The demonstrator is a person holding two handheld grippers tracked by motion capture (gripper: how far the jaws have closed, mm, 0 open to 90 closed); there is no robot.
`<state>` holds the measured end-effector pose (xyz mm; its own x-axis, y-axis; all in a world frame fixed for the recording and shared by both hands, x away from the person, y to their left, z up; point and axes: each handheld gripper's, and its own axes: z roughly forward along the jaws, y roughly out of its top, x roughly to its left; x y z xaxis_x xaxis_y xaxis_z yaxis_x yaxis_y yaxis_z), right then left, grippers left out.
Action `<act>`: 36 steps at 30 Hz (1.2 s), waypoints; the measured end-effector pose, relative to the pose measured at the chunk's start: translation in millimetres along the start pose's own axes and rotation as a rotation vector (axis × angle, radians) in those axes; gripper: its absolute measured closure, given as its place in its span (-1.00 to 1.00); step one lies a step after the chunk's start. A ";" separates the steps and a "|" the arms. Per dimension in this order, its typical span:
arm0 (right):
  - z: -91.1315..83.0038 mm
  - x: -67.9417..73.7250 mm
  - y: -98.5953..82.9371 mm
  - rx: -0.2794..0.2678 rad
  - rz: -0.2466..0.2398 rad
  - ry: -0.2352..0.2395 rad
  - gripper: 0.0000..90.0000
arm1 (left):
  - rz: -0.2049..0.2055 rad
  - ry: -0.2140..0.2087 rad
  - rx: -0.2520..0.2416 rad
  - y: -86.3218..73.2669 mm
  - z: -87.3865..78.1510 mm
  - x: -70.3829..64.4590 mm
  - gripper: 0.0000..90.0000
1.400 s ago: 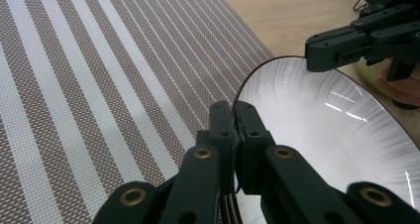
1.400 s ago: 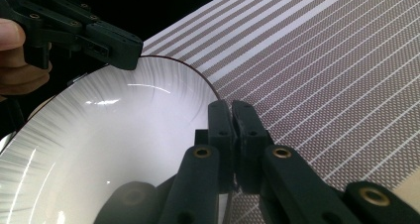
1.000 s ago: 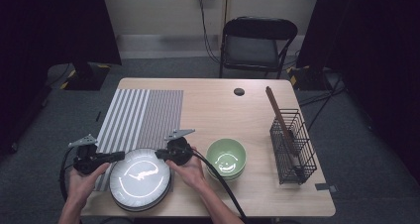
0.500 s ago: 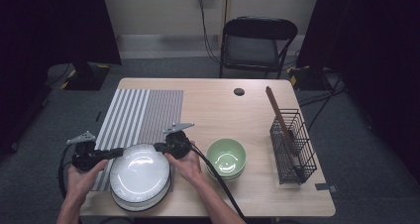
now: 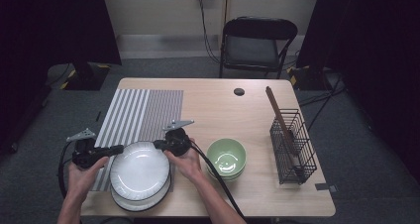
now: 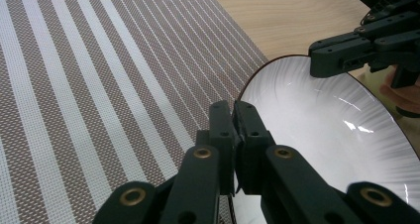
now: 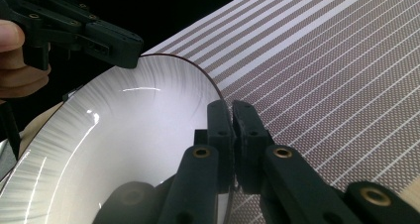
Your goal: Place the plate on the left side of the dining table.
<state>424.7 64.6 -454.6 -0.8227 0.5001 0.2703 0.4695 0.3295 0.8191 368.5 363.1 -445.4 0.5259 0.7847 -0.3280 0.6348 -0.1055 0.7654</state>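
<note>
The left gripper (image 5: 119, 148) has its jaws pressed together on the left rim of the top white plate (image 5: 140, 169), and in the left gripper view (image 6: 234, 116) the two black jaws meet right at that rim. The right gripper (image 5: 157, 144) is clamped in the same way on the plate's far right rim; the right gripper view (image 7: 232, 116) shows its jaws closed on the plate edge, with the striped placemat (image 7: 317, 70) behind. Each gripper view also shows the other gripper pinching the opposite side of the plate.

The held plate sits at the near left of the table (image 5: 218, 105), tilted slightly over a second, dark-rimmed plate (image 5: 143, 203) underneath it. The stack overlaps the near edge of the striped placemat (image 5: 141, 112), which lies on the left half of the table.

Just right of the right hand (image 5: 184, 159) stands a green bowl (image 5: 226, 157). Further right, near the table's right edge, is a black wire basket (image 5: 293, 147) with a long brown stick (image 5: 278, 116) leaning in it. A small black disc (image 5: 239, 91) lies at the far side of the table, and a black folding chair (image 5: 257, 43) stands beyond it.
</note>
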 end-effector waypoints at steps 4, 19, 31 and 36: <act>-0.3 1.3 5.9 -0.010 -0.010 -0.009 0.94 | 0.003 0.006 -0.016 1.1 -1.9 1.3 0.95; 1.7 -5.6 11.4 -0.031 0.010 -0.028 0.92 | 0.011 0.015 -0.031 9.5 1.6 2.8 0.96; 3.0 -6.6 10.1 -0.025 0.004 -0.028 0.93 | -0.010 0.007 -0.031 0.8 -1.0 3.5 0.76; 2.3 -6.2 10.3 -0.022 0.003 -0.028 0.93 | -0.004 -0.006 -0.019 -2.0 2.8 1.9 0.69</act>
<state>435.4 66.8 -448.9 -0.8116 0.5236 0.2591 0.4648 0.3099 0.8295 369.8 363.1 -449.2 0.5268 0.7814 -0.3346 0.6264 -0.0908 0.7742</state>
